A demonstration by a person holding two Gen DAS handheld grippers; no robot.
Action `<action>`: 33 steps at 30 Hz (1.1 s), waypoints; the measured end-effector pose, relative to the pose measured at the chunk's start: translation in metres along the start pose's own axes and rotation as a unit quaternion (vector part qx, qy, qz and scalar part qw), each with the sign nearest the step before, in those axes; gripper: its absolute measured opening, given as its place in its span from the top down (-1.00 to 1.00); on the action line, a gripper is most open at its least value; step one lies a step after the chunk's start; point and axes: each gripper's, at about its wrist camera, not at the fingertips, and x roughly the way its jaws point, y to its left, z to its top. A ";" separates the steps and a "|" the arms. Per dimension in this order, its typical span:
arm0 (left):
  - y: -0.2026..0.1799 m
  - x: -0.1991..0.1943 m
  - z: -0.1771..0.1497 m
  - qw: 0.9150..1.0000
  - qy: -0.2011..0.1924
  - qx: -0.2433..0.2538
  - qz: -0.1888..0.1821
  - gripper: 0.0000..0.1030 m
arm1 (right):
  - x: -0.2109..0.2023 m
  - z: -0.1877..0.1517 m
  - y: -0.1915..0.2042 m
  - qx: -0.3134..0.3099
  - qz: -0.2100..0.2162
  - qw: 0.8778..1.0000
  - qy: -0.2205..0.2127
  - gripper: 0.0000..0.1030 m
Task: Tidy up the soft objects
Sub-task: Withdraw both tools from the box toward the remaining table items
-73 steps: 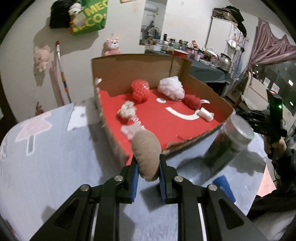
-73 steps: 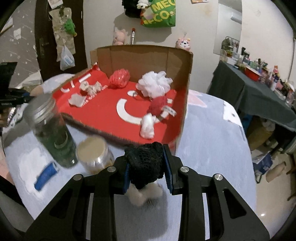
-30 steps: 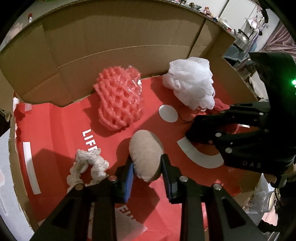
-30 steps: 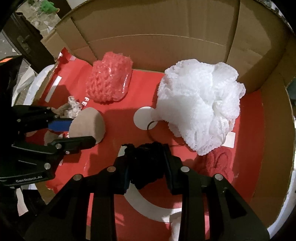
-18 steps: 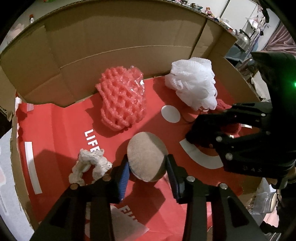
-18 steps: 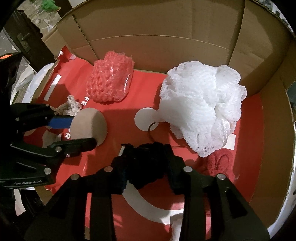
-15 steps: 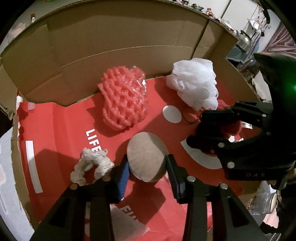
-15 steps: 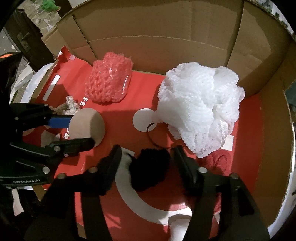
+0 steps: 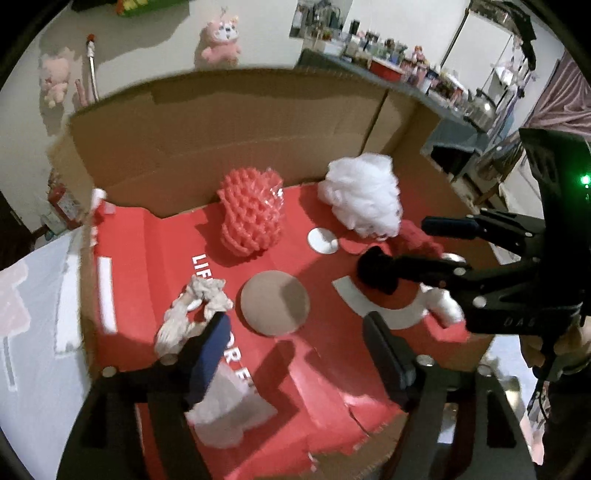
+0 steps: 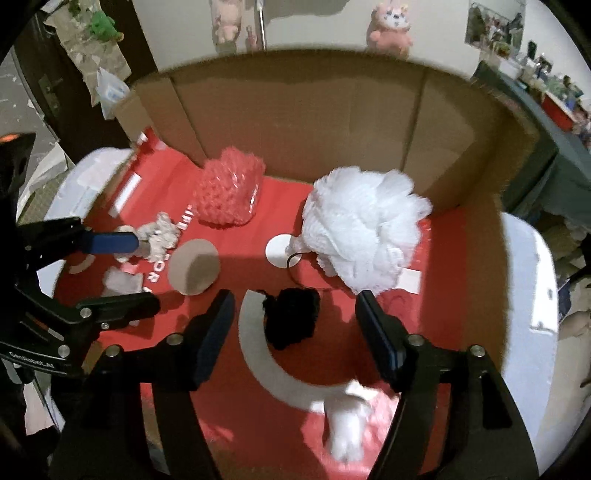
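The cardboard box stood open on a bench draped in a pale cloth with faint pink prints, its brown walls rising at the back and right and its floor lined in red with white lettering and white curved shapes. The left gripper hung over the near part of that floor with its fingers spread wide, having just been opening, and nothing between them; the tan round pad lay flat on the red just ahead of them, free of the fingers. The right gripper likewise had its fingers parted after just opening, and the black fuzzy ball sat on the box floor between them, touched by neither finger. Farther back lay a pink foam net near the rear wall and a white mesh pouf toward the right corner, with a dark red piece just beside the pouf. A grey-white scrunchie lay left of the tan pad, and a small white plush lay near the front edge. Behind the box a pale wall carried pink plush toys, and to the right a dark counter was crowded with bottles and jars.
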 end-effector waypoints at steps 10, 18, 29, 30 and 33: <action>-0.033 -0.086 -0.036 0.993 -0.116 0.001 0.014 -0.85 | -0.094 -0.035 0.014 0.007 -0.021 0.996 -0.086 -0.51; -0.068 -0.158 -0.095 0.971 -0.234 0.009 0.045 -1.00 | -0.168 -0.098 0.046 -0.010 -0.059 0.981 -0.182 -0.66; -0.114 -0.187 -0.185 0.940 -0.328 0.014 0.094 -1.00 | -0.212 -0.204 0.089 -0.011 -0.110 0.951 -0.288 -0.75; -0.116 -0.184 -0.192 0.938 -0.332 0.009 0.097 -1.00 | -0.211 -0.213 0.092 -0.011 -0.115 0.949 -0.293 -0.75; -0.120 -0.177 -0.208 0.936 -0.334 -0.001 0.106 -1.00 | -0.204 -0.233 0.098 -0.005 -0.130 0.945 -0.299 -0.75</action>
